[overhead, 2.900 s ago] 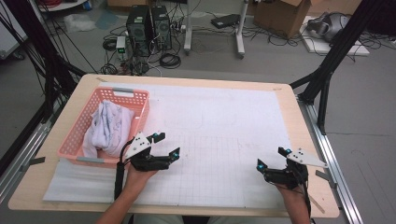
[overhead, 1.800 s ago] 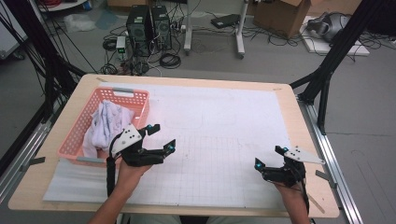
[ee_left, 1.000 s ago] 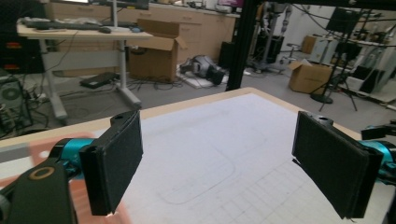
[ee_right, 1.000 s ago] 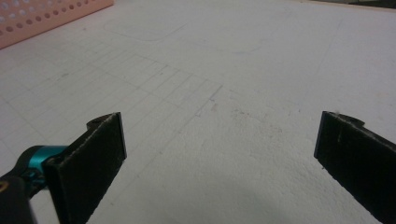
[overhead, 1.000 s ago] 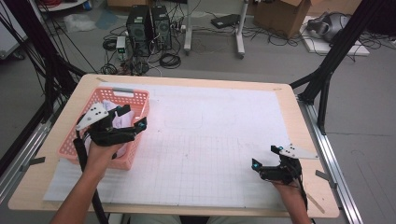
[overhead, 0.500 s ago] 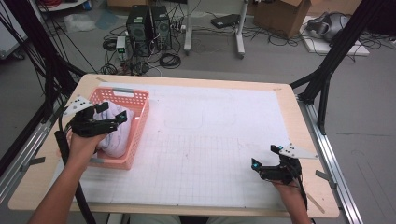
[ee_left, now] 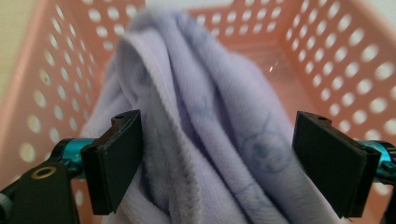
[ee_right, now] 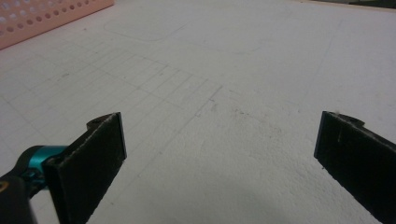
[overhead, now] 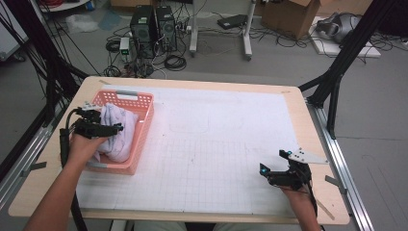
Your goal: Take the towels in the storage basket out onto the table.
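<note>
Item: pale lilac cloth point(overhead: 117, 131), bunched in a heap inside the pink basket point(overhead: 143, 126). The basket stands near the left edge of the bench point(overhead: 298, 103), toward the far-left corner, on the white gridded mat point(overhead: 216, 144).

Item: left gripper point(overhead: 109, 128). I have it over the basket's left rim, pointing in across the cloth. In the left gripper view its jaws stand wide apart with a raised ridge of cloth point(ee_left: 201, 140) between them; the left pad point(ee_left: 119, 158) looks to be touching or all but touching the fabric, the right pad point(ee_left: 327, 158) stands just off it. Not closed on anything yet.

Item: right gripper point(overhead: 272, 168). Near the front-right corner of the bench, jaws spread wide, nothing between them but bare mat point(ee_right: 224, 116). The basket's corner point(ee_right: 51, 16) shows far off in the right gripper view.

Relation that governs the next move: the cloth lies directly ahead of and between the left jaws, so no further reach seems needed. Its main fold runs away from the gripper, roughly along the basket's length, so the jaws straddle the ridge across its width. I judge that a favourable set for a pinch.

Nearer hand: the left by far; the right is well apart, across most of the bench.

Risk, as I judge it: the pinch may catch only a top layer of the soft heap.
</note>
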### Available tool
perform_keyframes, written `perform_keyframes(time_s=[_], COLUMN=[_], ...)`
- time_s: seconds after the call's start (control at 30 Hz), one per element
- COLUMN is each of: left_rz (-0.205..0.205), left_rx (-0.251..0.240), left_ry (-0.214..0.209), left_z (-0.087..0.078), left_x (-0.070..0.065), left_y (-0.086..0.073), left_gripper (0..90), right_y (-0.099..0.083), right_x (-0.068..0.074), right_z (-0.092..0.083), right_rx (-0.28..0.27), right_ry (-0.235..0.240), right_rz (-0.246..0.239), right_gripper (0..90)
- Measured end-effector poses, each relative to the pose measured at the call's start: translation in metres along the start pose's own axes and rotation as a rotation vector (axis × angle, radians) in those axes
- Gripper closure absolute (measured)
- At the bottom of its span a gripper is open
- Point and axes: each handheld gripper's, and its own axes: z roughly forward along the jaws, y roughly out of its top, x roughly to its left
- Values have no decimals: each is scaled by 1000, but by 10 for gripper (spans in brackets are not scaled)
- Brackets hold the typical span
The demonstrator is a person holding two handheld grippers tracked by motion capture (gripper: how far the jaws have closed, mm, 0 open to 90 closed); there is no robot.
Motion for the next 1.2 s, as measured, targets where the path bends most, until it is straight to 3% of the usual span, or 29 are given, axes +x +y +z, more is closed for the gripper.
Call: perform_keyframes(time_s=[0.2,0.27,0.43,0.5,0.6,0.73,0.77,0.8,0.83,0.87,0.9,1.0,1.03,1.07,1.13,1.2], left_rz=[-1,-1,41,63,58,60,65,68,80,83,84,46,8,8,-36,-45], left_rx=[100,155,217,241,242,235,233,225,225,222,221,207,183,183,132,88], left_ry=[31,55,65,97,120,142,145,152,157,158,158,140,102,102,61,49], left_z=[16,26,38,44,46,43,42,40,39,38,36,32,28,28,24,19], left_x=[5,7,3,0,0,1,2,1,1,0,0,2,6,6,7,9], left_y=[-4,-6,-5,-6,-6,-4,-3,-3,-3,-3,-3,-2,-1,-1,-1,0], left_gripper=[149,122,43,17,32,195,195,257,385,385,463,513,548,557,563,567], right_y=[0,0,0,0,2,-1,-1,-2,-5,-5,-5,-4,-2,-2,-2,-1], right_x=[1,1,1,1,2,-2,-2,-3,-3,-3,-4,-3,-3,-3,-5,-5], right_z=[1,1,1,0,1,5,5,4,-1,-1,-7,-12,-14,-15,-13,-12], right_rx=[4,4,5,1,-11,-2,-2,7,17,17,4,-13,-24,-24,-31,-29], right_ry=[3,3,6,10,24,28,28,26,19,19,7,-1,-10,-12,-10,-8], right_rz=[-1,-4,-1,7,8,18,18,18,9,9,8,14,6,15,24,34], right_gripper=[10,10,10,10,10,9,9,10,10,10,9,10,10,10,10,10])
